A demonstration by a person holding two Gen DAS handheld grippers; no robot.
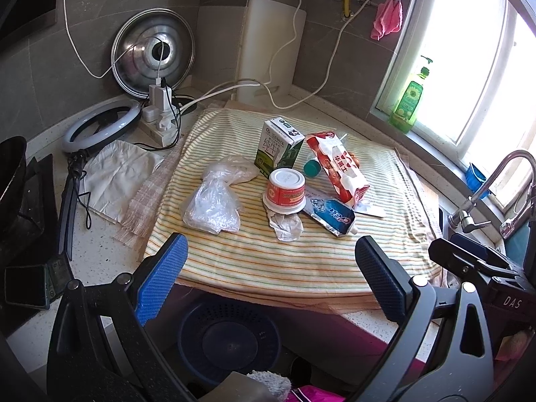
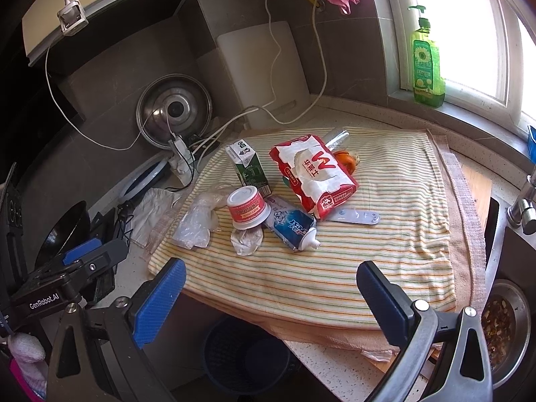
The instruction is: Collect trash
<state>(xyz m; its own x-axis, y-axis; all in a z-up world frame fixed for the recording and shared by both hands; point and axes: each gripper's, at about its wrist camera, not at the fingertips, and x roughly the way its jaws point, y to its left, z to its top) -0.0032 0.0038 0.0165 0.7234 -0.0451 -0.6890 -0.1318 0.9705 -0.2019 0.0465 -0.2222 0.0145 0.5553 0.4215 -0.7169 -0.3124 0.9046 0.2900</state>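
Note:
Trash lies on a striped cloth [image 1: 268, 254] [image 2: 368, 261]: a green milk carton [image 1: 279, 147] [image 2: 248, 165], an upturned red-and-white cup [image 1: 285, 191] [image 2: 247, 207], a clear plastic bag [image 1: 214, 204] [image 2: 197, 221], a crumpled wrapper [image 1: 286, 226] [image 2: 246, 239], a Crest toothpaste tube [image 1: 331, 216] [image 2: 294, 227], a red tissue pack [image 1: 338, 165] [image 2: 311, 174] and a blister strip [image 2: 356, 216]. My left gripper [image 1: 271, 268] is open and empty at the cloth's near edge. My right gripper [image 2: 271, 288] is open and empty there too. A dark blue bin [image 1: 229, 338] [image 2: 246, 356] stands below the counter.
A power strip with cables [image 1: 160, 117], a pot lid [image 1: 154, 52], a ring light [image 1: 100, 125] and white paper [image 1: 117, 174] sit left of the cloth. A faucet [image 1: 485, 194] and sink strainer [image 2: 506, 328] are at right. A green soap bottle [image 2: 427, 63] stands on the sill.

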